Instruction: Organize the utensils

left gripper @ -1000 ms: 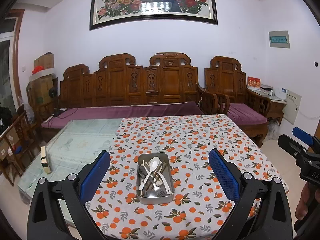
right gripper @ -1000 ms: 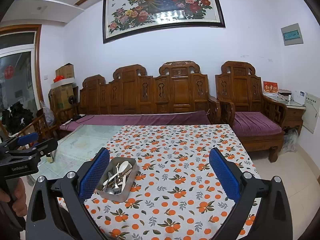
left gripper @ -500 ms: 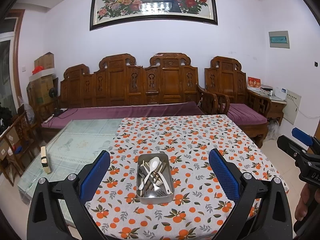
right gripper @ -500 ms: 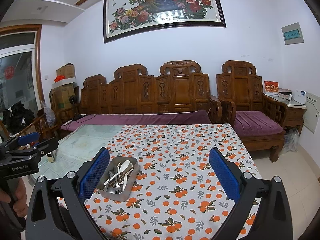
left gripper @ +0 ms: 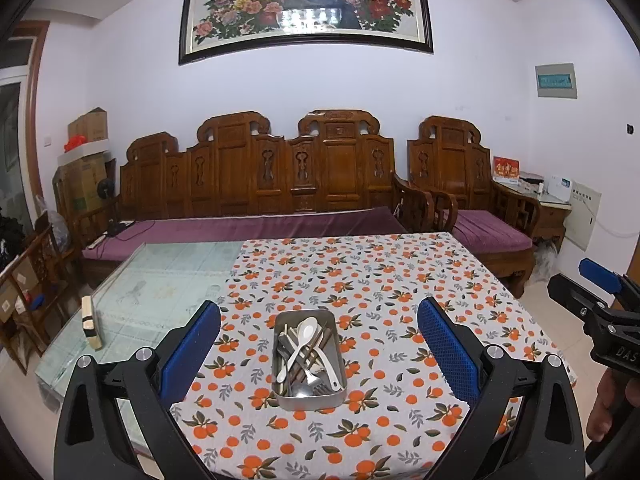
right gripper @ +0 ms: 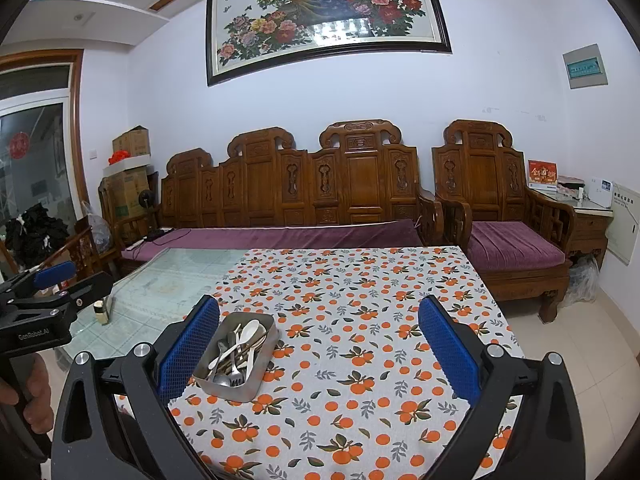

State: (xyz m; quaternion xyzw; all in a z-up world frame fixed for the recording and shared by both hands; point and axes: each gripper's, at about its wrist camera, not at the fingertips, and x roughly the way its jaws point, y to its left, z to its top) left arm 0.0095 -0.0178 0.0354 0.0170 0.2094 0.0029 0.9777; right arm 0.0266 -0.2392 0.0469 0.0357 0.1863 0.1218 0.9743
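A rectangular metal tray sits on the orange-patterned tablecloth, near the front edge. It holds mixed utensils: a white spoon, metal forks, spoons and dark chopsticks. The tray also shows in the right wrist view. My left gripper is open and empty, held above and in front of the tray. My right gripper is open and empty, with the tray close to its left finger. Each gripper shows at the edge of the other's view.
The cloth covers the right part of a glass-topped table. A small cream block stands on the glass at the left. A carved wooden bench with purple cushion and an armchair stand behind the table.
Both views have shifted only slightly; the right gripper has drifted a little towards the tray. Both grippers stay open and empty.
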